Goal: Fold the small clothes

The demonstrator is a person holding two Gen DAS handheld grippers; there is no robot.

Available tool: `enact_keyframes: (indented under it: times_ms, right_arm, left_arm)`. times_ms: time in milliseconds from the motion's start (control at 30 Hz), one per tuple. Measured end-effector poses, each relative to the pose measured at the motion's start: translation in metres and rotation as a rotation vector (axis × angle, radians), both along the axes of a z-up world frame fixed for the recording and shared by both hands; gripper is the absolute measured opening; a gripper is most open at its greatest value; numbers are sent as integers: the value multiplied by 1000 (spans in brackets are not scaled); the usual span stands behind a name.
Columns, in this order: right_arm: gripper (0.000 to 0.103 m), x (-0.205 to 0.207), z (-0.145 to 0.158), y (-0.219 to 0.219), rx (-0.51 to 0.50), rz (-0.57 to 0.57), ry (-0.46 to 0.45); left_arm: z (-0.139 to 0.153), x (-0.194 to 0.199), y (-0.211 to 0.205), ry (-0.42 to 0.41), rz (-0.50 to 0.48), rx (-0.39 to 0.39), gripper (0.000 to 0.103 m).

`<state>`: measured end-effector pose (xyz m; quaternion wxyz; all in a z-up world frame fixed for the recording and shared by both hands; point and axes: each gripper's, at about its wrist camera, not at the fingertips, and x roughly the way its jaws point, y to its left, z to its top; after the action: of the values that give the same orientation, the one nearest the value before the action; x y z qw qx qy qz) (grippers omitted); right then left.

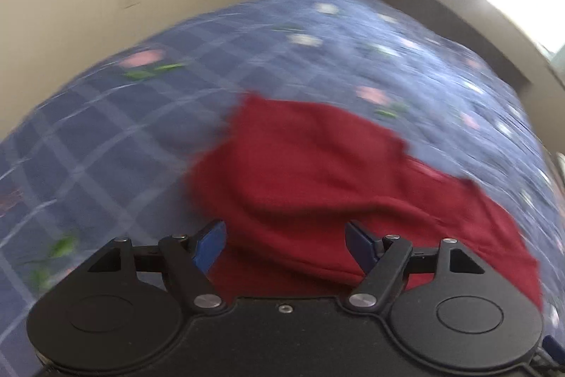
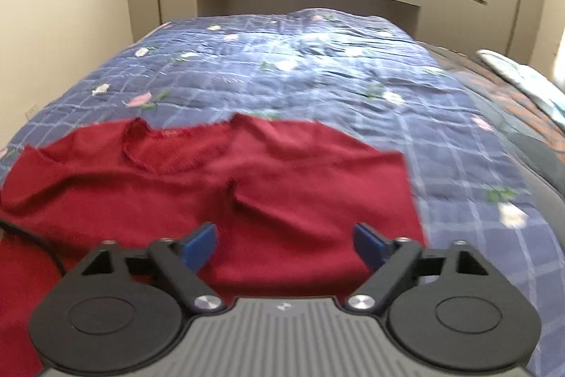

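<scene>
Left gripper (image 1: 285,244) jaws spread apart, nothing clamped; right gripper (image 2: 285,244) likewise. Red garment (image 2: 219,175) spread on blue quilt (image 2: 317,73).

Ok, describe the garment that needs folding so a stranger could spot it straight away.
Start from the bed with the blue checked floral quilt under the window. At its near end, straight ahead of both claws, lies a dark red knitted top, spread out with its round neckline toward the headboard. It is the only plain, solid red thing on that patterned cover.
</scene>
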<state>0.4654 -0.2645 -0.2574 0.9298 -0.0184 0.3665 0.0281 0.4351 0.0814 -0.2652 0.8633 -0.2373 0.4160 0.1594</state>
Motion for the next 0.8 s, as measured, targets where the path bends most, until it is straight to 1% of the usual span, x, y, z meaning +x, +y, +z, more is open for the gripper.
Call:
enact_keyframes:
  times_ms: [100, 133, 167, 200, 233, 267, 300, 333, 400, 433, 467, 500, 533, 600, 633, 700, 767, 800]
  right_arm:
    - [71, 31, -4, 9, 37, -2, 15]
    - [69, 39, -5, 11, 49, -6, 22]
    - [64, 46, -6, 13, 62, -12, 30]
    - [60, 52, -8, 15, 74, -18, 43]
    - [59, 57, -11, 17, 83, -25, 60]
    - [55, 61, -14, 19, 88, -29, 70]
    - [50, 62, -17, 20, 89, -26, 76]
    - [47, 63, -19, 23, 86, -19, 81]
    - [41, 64, -24, 28, 76, -3, 94]
    - [40, 63, -26, 31, 75, 1, 98]
    - [36, 63, -28, 33, 73, 5, 102]
    - [29, 63, -30, 35, 67, 7, 106]
    - [25, 63, -31, 37, 63, 11, 107]
    - [18, 61, -32, 40, 53, 16, 106]
    - [16, 61, -32, 42, 42, 18, 104]
    - [12, 61, -31, 45, 17, 19, 103]
    - [11, 61, -31, 47, 5, 15, 103]
    - [11, 61, -32, 48, 0, 13, 105]
  left_arm:
    - [-6, -7, 40, -4, 102, -57, 72]
    - [-8, -8, 52, -11, 126, -82, 68]
    - [-11, -8, 62, -21, 142, -109, 66]
    - [-14, -7, 73, -30, 161, -143, 61]
    - [-17, -5, 80, -30, 177, -170, 55]
    - [-21, -2, 87, -28, 194, -202, 52]
    - [-25, 0, 89, -22, 207, -225, 47]
    - [-30, 4, 94, -8, 225, -251, 43]
    - [-40, 10, 100, 20, 246, -298, 38]
    - [-43, 13, 102, 19, 253, -322, 36]
    - [-46, 14, 104, 15, 259, -344, 34]
    - [-48, 15, 106, 10, 264, -364, 29]
    - [-50, 16, 109, 4, 269, -388, 19]
    - [-55, 16, 114, -8, 279, -444, 8]
    - [-55, 16, 115, -20, 289, -458, 6]
    - [-53, 12, 115, -52, 301, -479, 5]
    - [-49, 3, 118, -123, 324, -535, 4]
    - [-47, -1, 119, -146, 335, -556, 4]
